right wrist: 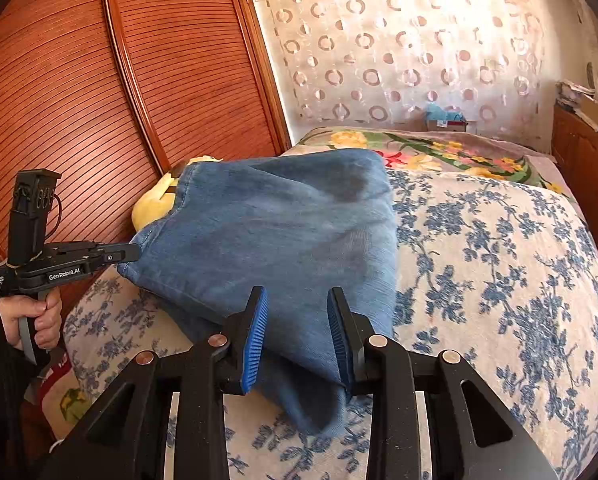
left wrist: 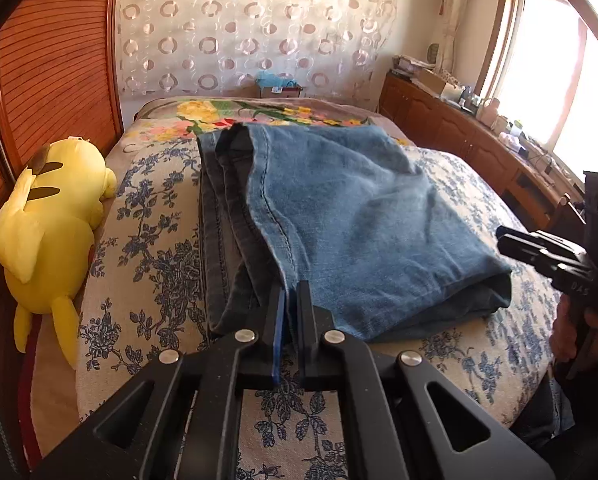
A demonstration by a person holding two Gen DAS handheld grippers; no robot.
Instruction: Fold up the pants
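Blue jeans [left wrist: 359, 208] lie folded in several layers on the flowered bedspread [left wrist: 147, 248]. My left gripper [left wrist: 292, 290] is shut on the near hem of the top layer, with denim pinched between its narrow jaws. In the right wrist view that same left gripper [right wrist: 137, 251] bites the jeans' [right wrist: 279, 220] left corner, held by a person's hand [right wrist: 39, 316]. My right gripper [right wrist: 297, 304] has its blue pads [right wrist: 255, 332] pressed against a thick fold of denim that fills the gap between them. From the left wrist view the right gripper [left wrist: 507, 240] sits at the jeans' right fold.
A yellow plush toy [left wrist: 51, 216] lies at the bed's left edge against a wooden slatted wardrobe [left wrist: 51, 60]. A flowered blanket [left wrist: 239, 114] covers the bed's far end. A cluttered low wooden cabinet [left wrist: 459, 136] runs under the window on the right.
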